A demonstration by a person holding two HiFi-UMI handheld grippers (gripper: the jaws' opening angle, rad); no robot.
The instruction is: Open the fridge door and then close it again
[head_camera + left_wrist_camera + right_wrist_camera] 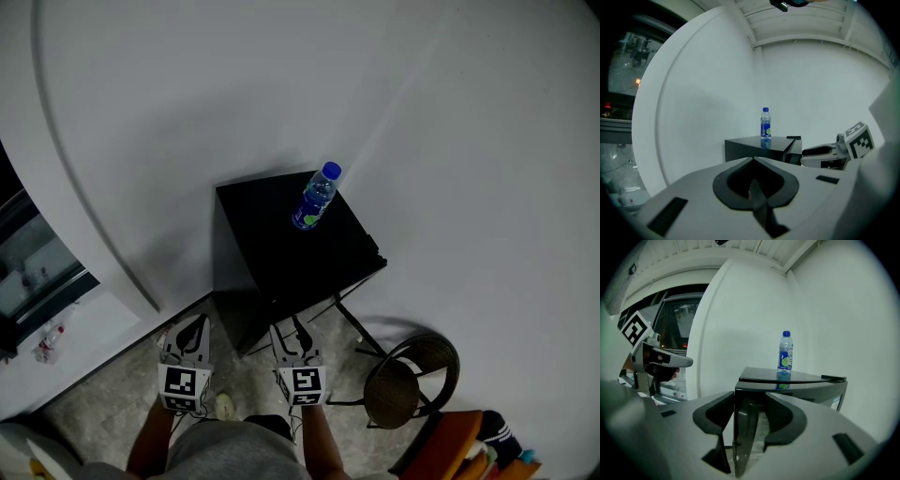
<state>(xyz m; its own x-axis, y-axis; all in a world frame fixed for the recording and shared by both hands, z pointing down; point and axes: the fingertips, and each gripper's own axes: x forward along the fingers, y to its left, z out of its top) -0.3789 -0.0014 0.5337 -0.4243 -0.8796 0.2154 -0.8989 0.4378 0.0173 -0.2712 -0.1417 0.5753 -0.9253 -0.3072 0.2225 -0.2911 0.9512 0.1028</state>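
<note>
A small black fridge (281, 248) stands against the white wall with a blue-capped water bottle (315, 199) on top. In the right gripper view the near vertical edge of the fridge door (740, 427) stands between the jaws of my right gripper (745, 399), and both jaws sit close against it. The door looks slightly ajar at that corner (790, 149). My left gripper (752, 161) hangs to the left of the fridge with its jaws together and nothing in them. In the head view both grippers are low in the picture, left gripper (194, 330) and right gripper (292, 330).
A round-seated black chair (412, 380) stands right of the fridge, with orange and coloured items (473, 441) behind it. A dark glass-fronted opening (23, 267) lies at the far left, and a small bottle (47, 347) on the floor below it. The person's legs are beneath the grippers.
</note>
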